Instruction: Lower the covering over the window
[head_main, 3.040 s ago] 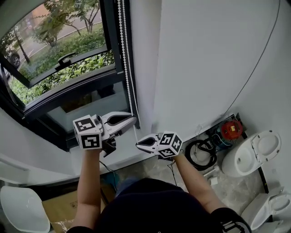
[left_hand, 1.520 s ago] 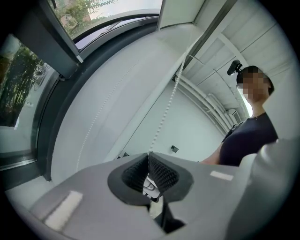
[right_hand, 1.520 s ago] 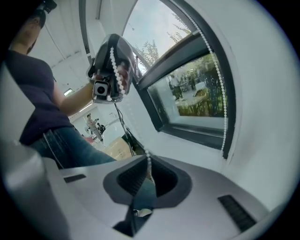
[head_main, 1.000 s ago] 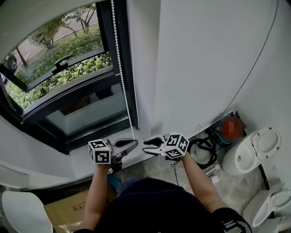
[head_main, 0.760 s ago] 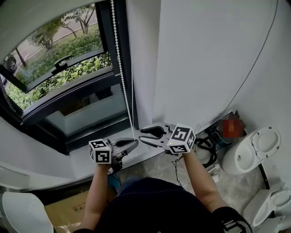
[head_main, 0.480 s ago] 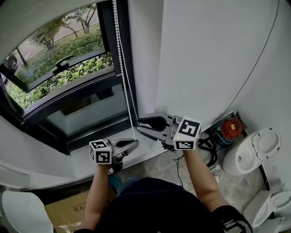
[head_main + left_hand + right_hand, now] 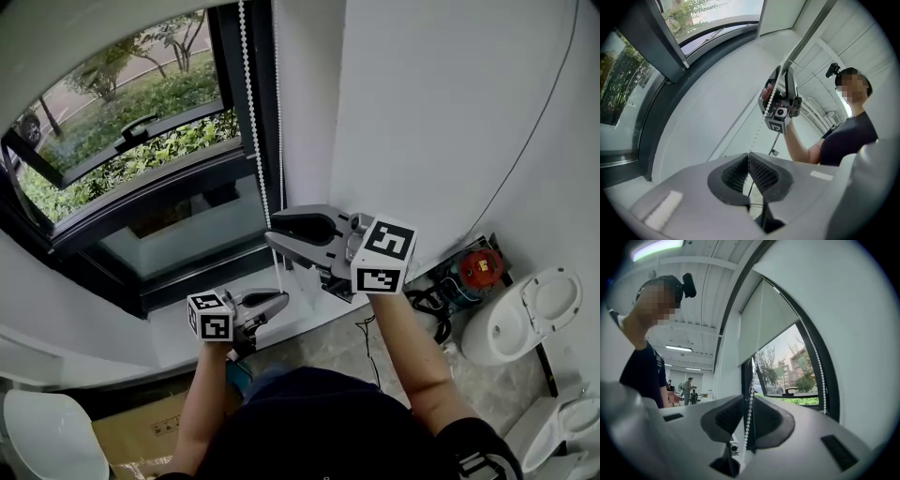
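A white bead chain (image 7: 251, 112) hangs down the dark window frame (image 7: 225, 84). My left gripper (image 7: 277, 300) stays low by the sill, shut on the chain's lower part (image 7: 761, 129). Higher up, my right gripper (image 7: 270, 229) straddles the same chain (image 7: 751, 390). Its jaws have just been closing, with gaps still showing on both sides of the beads. The white roller blind (image 7: 759, 324) covers the upper part of the window in the right gripper view. The left gripper view shows the right gripper (image 7: 780, 101) up on the chain.
A white wall (image 7: 422, 112) is right of the window and a white sill (image 7: 178, 328) is below it. On the floor at right are a coil of black cable (image 7: 427, 300), a red object (image 7: 478, 267) and white fixtures (image 7: 548, 305). A cardboard box (image 7: 141, 431) lies lower left.
My right gripper has risen from beside the left gripper at sill level to well above it along the chain. The left gripper has stayed put.
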The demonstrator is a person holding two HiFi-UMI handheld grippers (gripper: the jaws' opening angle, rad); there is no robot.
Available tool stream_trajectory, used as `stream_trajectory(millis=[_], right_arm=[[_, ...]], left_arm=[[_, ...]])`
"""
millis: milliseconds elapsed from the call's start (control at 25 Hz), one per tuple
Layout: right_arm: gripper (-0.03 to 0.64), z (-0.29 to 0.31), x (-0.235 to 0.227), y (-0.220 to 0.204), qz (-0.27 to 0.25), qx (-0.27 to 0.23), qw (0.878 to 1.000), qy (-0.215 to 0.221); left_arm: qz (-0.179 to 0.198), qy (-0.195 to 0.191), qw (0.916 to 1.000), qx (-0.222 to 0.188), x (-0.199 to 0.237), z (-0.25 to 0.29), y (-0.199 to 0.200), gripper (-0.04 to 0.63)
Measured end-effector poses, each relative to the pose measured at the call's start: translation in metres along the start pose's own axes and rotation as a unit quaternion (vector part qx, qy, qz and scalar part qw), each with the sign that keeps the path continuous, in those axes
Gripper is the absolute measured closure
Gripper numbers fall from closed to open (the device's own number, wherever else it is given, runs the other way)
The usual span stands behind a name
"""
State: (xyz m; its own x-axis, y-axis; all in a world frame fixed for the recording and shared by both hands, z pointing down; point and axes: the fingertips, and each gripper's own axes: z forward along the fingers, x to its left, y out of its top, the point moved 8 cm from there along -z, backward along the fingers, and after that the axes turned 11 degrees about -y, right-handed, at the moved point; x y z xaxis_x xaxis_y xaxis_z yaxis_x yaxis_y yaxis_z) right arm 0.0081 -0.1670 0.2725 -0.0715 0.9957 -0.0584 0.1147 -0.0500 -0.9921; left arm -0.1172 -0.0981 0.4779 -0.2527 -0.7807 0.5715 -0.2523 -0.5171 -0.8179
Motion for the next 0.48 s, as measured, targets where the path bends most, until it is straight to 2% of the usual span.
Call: stream_trajectory(millis=[160,200,480], right_arm=[[0.569,0.0057,0.0007,0.0023,0.011,0.007,1.000,0.001],[0.596,0.0067,0.0009,0.0022,0.014,0.012,1.000,0.001],[0.603,0.0020,-0.0054,0.0002,0.033,0.011,0.999,0.002]], left_arm=[[0.003,0.001,1.0000,-0.001,-0.0028,0.0009,-0.0016,0.583],[0.004,0.002,1.0000,-0.002,-0.0034,0.0005,-0.0018,0.583],[0.014,0.002,0.9997,-0.021,-0.0026,-0.0006,-0.0039,0.583]])
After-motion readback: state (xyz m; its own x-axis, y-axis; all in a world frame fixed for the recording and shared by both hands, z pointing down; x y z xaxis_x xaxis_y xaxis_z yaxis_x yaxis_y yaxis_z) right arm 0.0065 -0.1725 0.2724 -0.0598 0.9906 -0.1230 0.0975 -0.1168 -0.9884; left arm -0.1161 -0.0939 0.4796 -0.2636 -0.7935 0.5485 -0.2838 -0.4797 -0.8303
